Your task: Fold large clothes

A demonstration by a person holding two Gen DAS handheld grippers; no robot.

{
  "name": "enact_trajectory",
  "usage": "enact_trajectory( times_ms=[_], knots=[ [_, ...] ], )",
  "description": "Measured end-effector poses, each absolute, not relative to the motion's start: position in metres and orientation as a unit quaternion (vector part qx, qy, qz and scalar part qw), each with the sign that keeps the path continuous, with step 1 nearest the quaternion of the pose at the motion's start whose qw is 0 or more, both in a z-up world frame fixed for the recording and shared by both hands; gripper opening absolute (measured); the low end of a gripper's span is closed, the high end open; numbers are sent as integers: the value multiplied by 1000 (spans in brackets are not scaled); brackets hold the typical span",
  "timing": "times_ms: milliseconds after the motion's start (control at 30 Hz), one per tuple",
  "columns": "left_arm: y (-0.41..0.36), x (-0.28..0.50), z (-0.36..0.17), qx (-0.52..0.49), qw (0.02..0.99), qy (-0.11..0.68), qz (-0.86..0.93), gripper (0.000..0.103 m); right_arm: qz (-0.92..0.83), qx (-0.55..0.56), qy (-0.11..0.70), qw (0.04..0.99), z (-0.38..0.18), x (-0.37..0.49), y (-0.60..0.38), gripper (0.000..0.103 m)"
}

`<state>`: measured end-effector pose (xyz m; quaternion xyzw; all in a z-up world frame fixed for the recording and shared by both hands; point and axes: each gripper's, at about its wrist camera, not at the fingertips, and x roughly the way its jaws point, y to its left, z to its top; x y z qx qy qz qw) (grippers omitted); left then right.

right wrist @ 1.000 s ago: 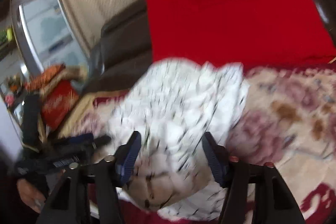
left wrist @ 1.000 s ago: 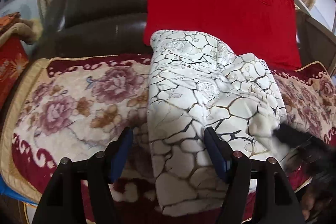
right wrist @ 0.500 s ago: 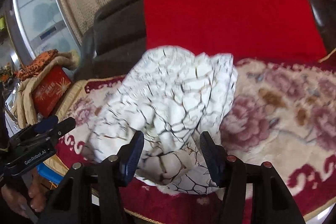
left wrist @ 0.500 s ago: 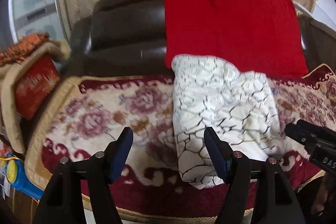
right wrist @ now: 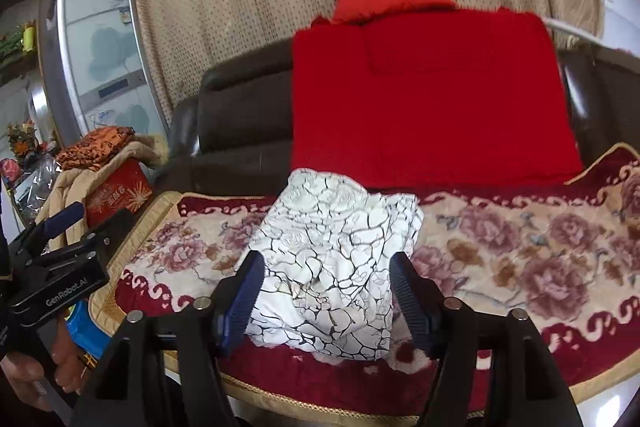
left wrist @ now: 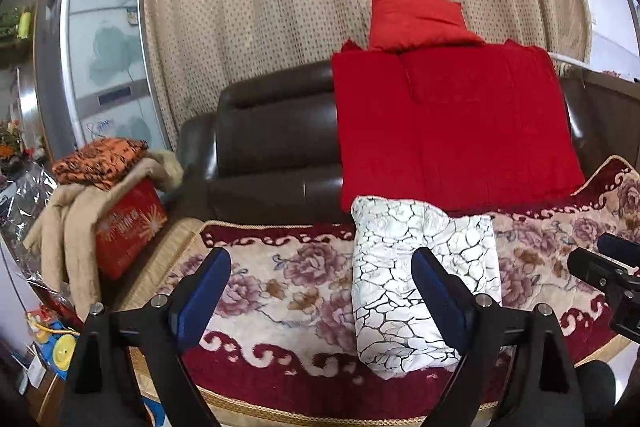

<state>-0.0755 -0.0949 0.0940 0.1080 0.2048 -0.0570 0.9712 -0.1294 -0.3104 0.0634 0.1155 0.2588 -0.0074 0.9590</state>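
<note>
Left wrist view: The left gripper [left wrist: 320,291] hangs above the seat with its jaws opening and nothing between them; it is released. The folded white garment [left wrist: 424,279], printed with a dark crackle pattern, lies on the floral blanket [left wrist: 280,279] that covers the seat of the dark sofa [left wrist: 272,139]. Its far end lies just before the red blanket [left wrist: 448,123] draped over the backrest, with a red cushion [left wrist: 416,17] on top. The right blue pad overlaps the garment in the picture only; no contact shows. The right gripper [left wrist: 604,267] enters at the right edge, clear of the cloth.

Right wrist view: The right gripper [right wrist: 326,295] also frames the garment [right wrist: 332,267] without touching it. Its jaws are opening and empty. The left gripper [right wrist: 60,247] sits at the lower left, held by a hand [right wrist: 48,363], well apart from the garment. A red box [right wrist: 116,195] under folded clothes stands beyond the sofa arm.

Handling: The garment appears soft, light and limp; it will probably sag and unfold if lifted by a single layer. The near end looks rumpled and bulky. For any further fold or move, take hold at two corners of one end, pinching through all layers. The smooth-looking fabric may slide, so grip well in from the edge.
</note>
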Motion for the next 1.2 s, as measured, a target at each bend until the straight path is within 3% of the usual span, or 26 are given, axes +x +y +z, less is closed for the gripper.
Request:
enact_trajectory(
  times_ms=[400, 1200],
  knots=[
    [-88, -123, 136, 95, 982, 161, -27, 101, -2, 119, 222, 968, 114, -179, -301, 73],
    [-61, -198, 195, 81, 993, 88, 1, 102, -8, 127, 198, 972, 154, -232, -279, 73]
  ],
)
